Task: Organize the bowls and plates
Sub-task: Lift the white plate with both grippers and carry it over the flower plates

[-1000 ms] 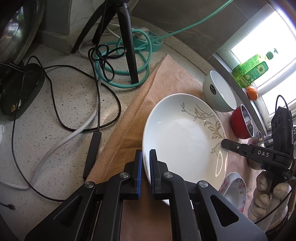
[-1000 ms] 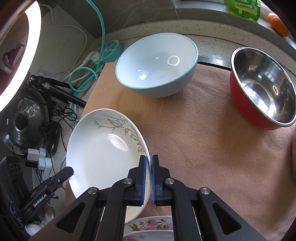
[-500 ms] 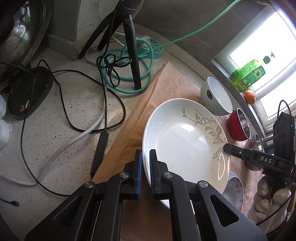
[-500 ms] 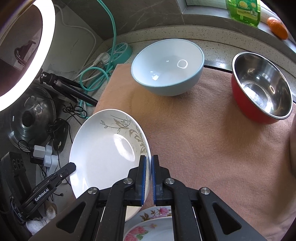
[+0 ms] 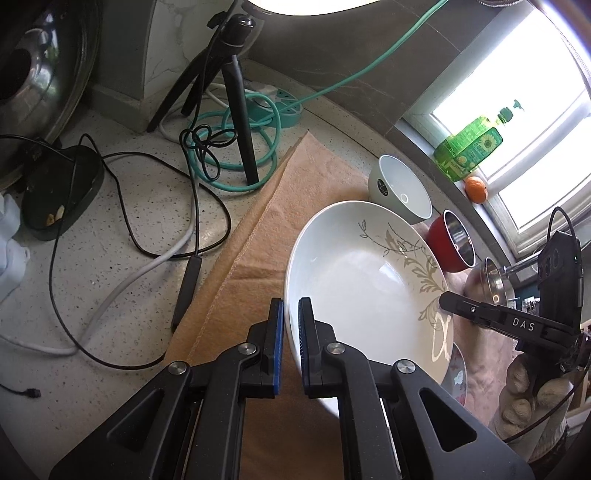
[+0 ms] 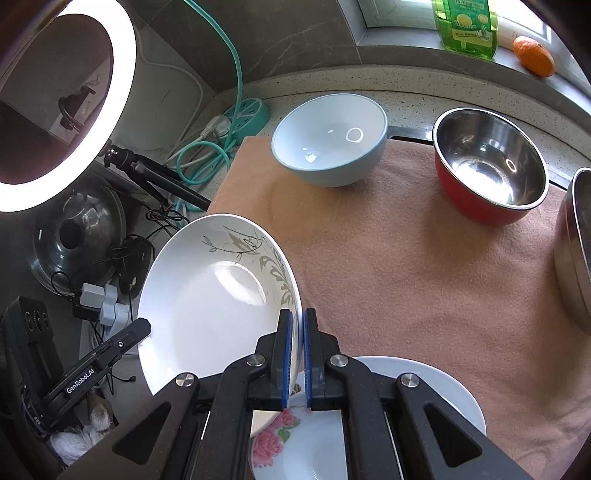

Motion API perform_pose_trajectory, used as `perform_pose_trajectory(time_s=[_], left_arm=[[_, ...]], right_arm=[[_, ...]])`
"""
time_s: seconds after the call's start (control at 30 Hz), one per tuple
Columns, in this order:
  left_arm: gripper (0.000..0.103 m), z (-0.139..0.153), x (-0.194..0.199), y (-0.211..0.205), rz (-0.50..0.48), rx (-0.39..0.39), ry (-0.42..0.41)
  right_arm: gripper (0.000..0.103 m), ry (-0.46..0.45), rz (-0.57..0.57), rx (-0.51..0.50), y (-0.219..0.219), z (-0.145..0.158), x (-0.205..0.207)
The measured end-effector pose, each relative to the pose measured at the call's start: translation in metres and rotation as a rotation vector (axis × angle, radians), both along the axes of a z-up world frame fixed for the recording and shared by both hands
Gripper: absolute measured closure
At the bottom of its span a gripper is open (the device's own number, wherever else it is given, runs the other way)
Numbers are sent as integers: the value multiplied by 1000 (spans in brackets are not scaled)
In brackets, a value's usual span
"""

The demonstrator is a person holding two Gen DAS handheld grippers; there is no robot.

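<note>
Both grippers clamp one white plate with a grey leaf pattern, each on an opposite edge. Left gripper: jaws drawn narrow, blue pads pinching the near rim. Right gripper: same, pads pinched on the rim at the patterned side; in the left wrist view its black finger shows at the plate's far edge.

Plate is held tilted above the tan cloth, not resting on it. Directly below its lower edge, a flowered plate lies on the cloth, partly hidden by the right gripper.

Further back on the cloth: pale blue bowl, upright; red bowl with steel interior to its right, the two apart. A steel bowl cut off at the right edge.

Off the cloth on the speckled counter: tripod, teal cable coil, black cables. Green bottle and an orange on the window sill
</note>
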State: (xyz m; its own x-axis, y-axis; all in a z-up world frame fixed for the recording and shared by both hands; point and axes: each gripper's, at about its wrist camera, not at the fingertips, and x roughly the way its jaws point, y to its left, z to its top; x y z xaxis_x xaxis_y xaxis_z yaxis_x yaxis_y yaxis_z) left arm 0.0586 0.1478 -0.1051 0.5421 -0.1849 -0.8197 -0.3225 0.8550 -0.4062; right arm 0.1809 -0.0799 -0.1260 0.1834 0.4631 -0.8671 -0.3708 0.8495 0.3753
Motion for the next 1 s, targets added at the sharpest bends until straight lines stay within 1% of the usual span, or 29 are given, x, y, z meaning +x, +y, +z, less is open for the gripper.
perform_pose_trajectory(time_s=[0.6, 1.0], left_arm=[[97, 13, -17, -43, -63, -13, -26], [97, 10, -22, -80, -145, -14, -11]], right_arm=[[98, -16, -54, 6, -53, 13, -33], [98, -1, -132, 12, -106, 6, -59]])
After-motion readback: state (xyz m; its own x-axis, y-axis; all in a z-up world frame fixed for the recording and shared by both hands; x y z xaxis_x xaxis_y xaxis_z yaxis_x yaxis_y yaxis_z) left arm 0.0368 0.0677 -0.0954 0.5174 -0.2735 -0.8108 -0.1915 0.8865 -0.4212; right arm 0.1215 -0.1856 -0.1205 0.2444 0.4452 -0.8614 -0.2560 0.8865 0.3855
